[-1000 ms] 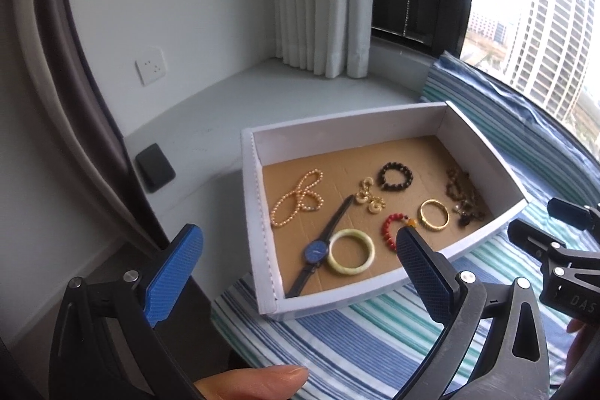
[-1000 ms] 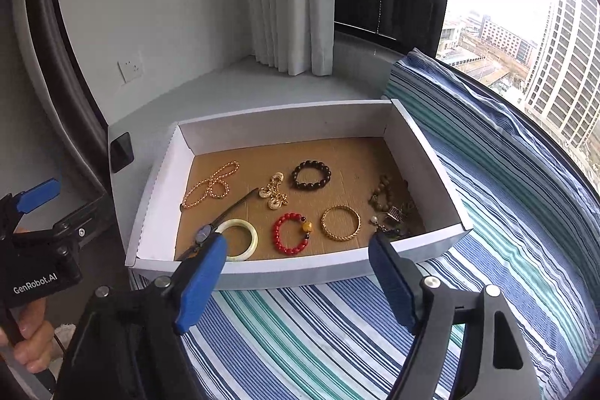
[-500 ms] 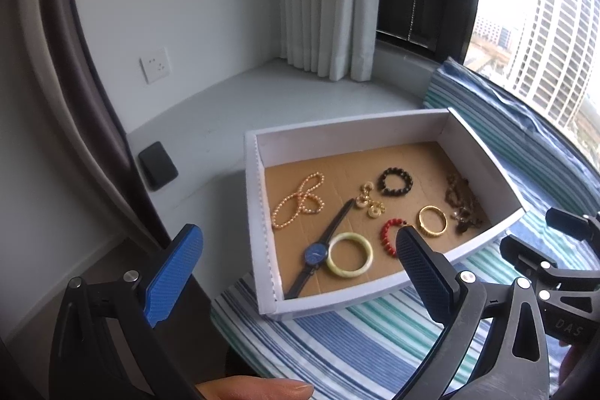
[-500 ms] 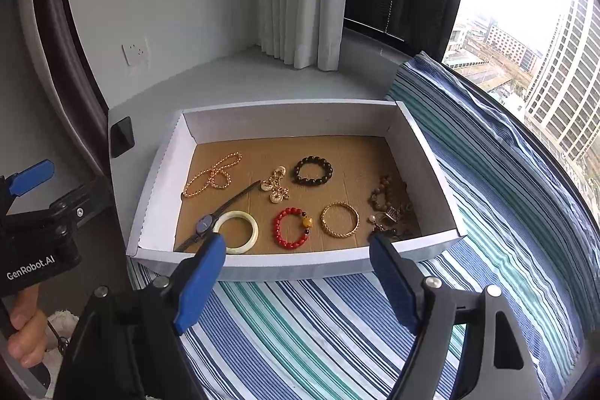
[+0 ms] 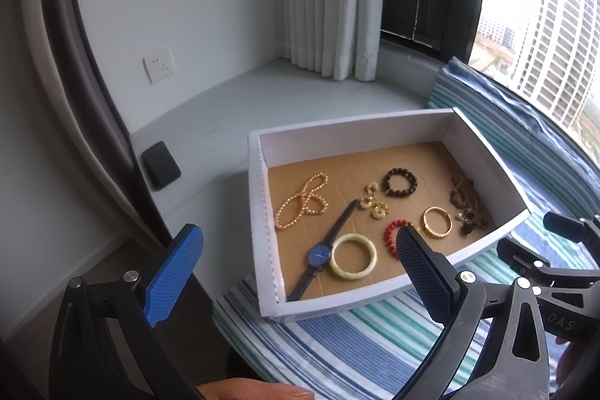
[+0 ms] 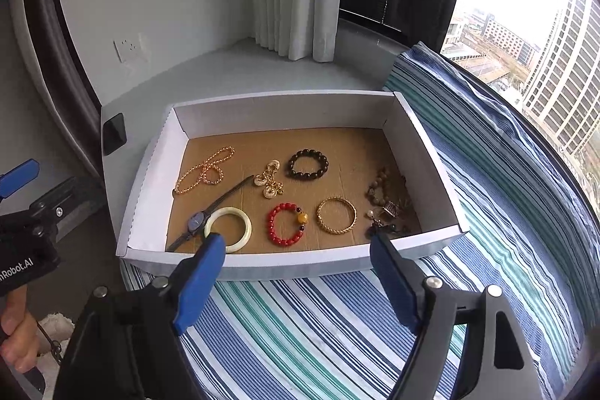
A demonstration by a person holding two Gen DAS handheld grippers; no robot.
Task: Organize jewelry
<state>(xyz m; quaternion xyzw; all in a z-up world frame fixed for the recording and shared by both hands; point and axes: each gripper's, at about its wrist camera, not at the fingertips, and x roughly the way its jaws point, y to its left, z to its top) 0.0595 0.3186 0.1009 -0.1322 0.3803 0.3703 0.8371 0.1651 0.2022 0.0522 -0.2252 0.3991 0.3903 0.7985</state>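
Two grippers are held just short of a white box [image 6: 431, 152] that's been set on a striped blue-green cloth [image 6: 318, 317]. Both the left gripper [image 5: 296, 268] and the right gripper [image 6: 296, 276] are spread wide with nothing caught between the pads. Inside, on the brown cardboard floor, the jewelry is laid out loose: a pearl necklace [image 6: 204, 170], a watch [image 6: 195, 223] touching a pale jade bangle [image 6: 228, 229], a red bead bracelet [image 6: 287, 223], a gold bangle [image 6: 336, 214], a dark bead bracelet [image 6: 308, 164], gold earrings [image 6: 269, 179], and a tangled heap [image 6: 386, 205] by the right wall.
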